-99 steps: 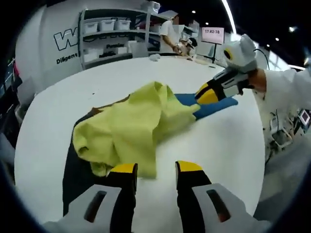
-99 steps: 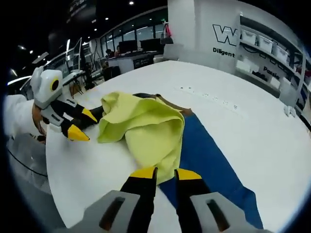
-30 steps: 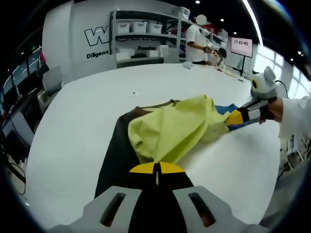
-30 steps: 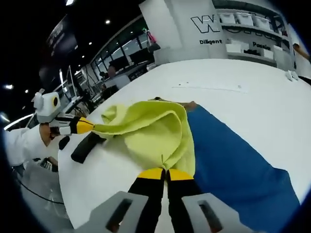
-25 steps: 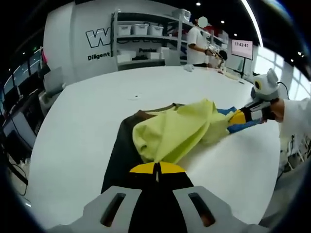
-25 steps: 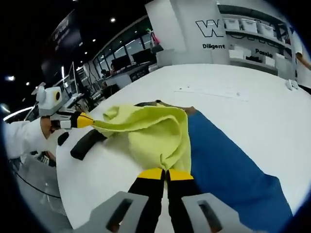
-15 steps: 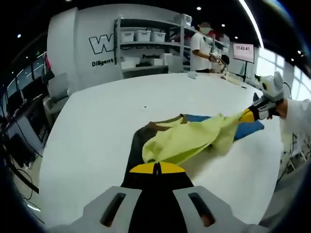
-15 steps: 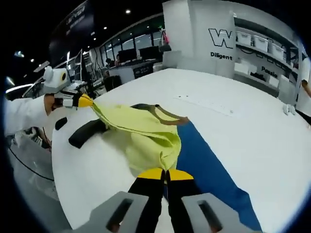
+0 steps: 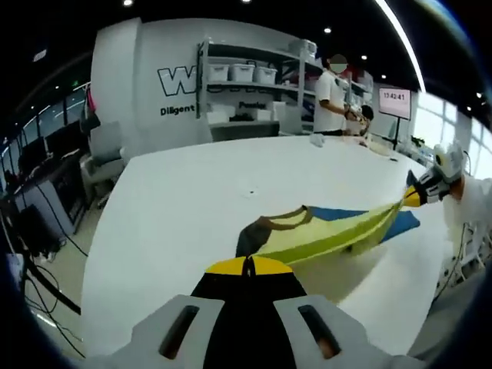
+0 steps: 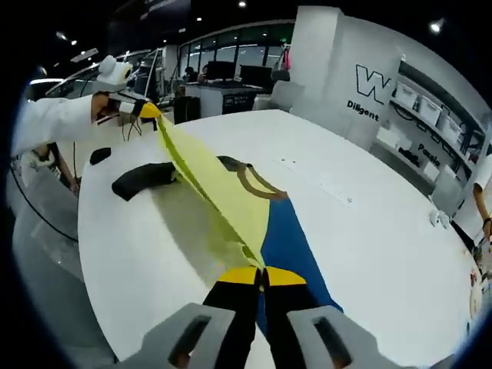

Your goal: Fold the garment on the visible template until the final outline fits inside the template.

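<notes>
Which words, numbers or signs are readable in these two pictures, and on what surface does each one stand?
"W": large letter on the white wall, cut off by the shelving; it also shows in the right gripper view.
"Diligent": small dark print under that letter on the same wall.
"17:42:41", roughly: digits on the pink screen; too small to be sure.
Dark text behind the shelving: blurred, unreadable.
</notes>
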